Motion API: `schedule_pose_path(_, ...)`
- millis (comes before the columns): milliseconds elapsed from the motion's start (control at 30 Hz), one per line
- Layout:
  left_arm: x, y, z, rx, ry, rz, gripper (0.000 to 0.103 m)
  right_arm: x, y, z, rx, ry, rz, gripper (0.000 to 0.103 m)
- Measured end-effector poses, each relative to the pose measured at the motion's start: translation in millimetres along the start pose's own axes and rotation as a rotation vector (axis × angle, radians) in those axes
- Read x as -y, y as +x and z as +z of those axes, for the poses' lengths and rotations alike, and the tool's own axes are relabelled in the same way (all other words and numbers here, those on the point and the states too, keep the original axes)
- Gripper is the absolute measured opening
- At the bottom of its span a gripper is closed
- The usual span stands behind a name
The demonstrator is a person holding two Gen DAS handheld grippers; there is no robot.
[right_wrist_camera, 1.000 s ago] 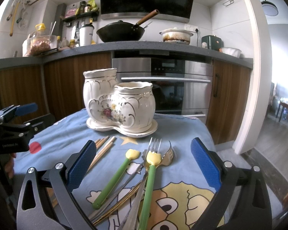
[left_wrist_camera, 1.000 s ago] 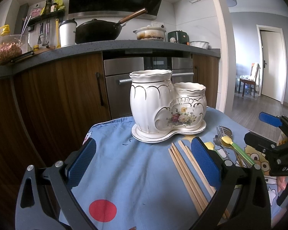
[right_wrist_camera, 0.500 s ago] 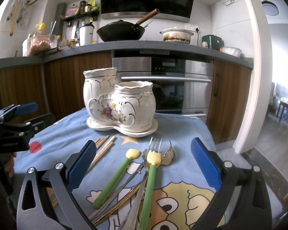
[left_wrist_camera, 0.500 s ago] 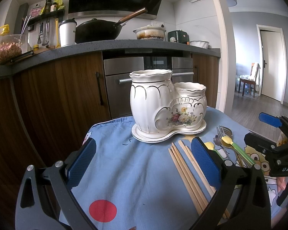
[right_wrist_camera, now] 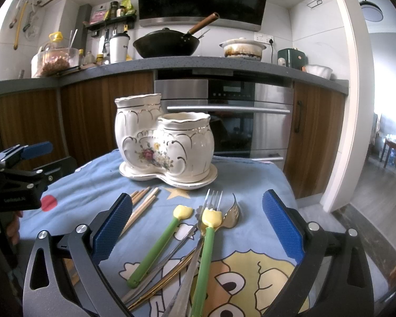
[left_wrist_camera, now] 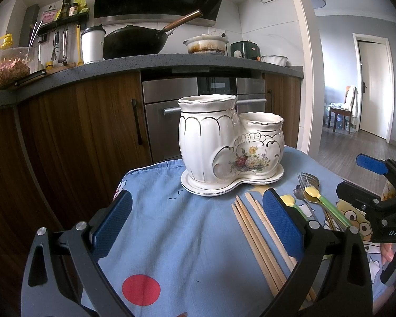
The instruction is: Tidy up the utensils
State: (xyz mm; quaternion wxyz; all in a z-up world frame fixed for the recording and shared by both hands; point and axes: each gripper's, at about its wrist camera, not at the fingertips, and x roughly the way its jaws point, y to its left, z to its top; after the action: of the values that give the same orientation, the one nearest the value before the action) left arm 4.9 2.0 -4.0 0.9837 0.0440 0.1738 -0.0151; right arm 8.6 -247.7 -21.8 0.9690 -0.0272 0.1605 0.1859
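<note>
A white floral ceramic utensil holder (left_wrist_camera: 229,145) (right_wrist_camera: 163,140) with two cups stands at the far side of a blue cartoon tablecloth (left_wrist_camera: 184,240). Several wooden chopsticks (left_wrist_camera: 261,240) (right_wrist_camera: 141,204) lie in front of it. To their right lies a pile of cutlery: two green-handled pieces (right_wrist_camera: 155,248), a steel fork (right_wrist_camera: 211,200) and a spoon (right_wrist_camera: 232,215). My left gripper (left_wrist_camera: 198,224) hovers open over the cloth, its right finger above the chopsticks. My right gripper (right_wrist_camera: 198,224) hovers open over the cutlery pile. Both hold nothing.
Behind the table runs a kitchen counter (left_wrist_camera: 145,63) with a wok (left_wrist_camera: 134,42), a white cup and a pot, above wooden cabinets and a steel oven (right_wrist_camera: 224,121). The table's edges drop off on the left and right. An open doorway (left_wrist_camera: 372,89) lies to the right.
</note>
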Motion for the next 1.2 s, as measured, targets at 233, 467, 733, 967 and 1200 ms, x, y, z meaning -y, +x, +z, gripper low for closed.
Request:
schedule_pose_path(233,0.6,1.1,-0.3,-0.006,0.001,-0.001,0.098,-0.5,0.2,-0.1,-0.001,0.0,-0.001,0.098)
schedule_pose_path(467,-0.1,6.1,1.3,-0.03,0.003,-0.015,0.098,-3.4,10.7,0.7,-0.078,-0.011,-0.018,0.098)
schedule_pose_path(733,0.9,26.8,13.9,-0.175,0.094,-0.035,0.098,18.1,22.2,4.2,-0.237,0.043,-0.071,0.098)
schedule_pose_path(967,-9.2,58.2,10.3,-0.419,0.031,-0.118,0.098,23.8,37.0,-2.1,-0.466,0.029,-0.043,0.078)
schedule_pose_path(1200,9.8,64.4,1.2,-0.503,0.11,-0.153,0.097,23.9,35.9,-10.8,-0.549,0.05,0.011,0.05)
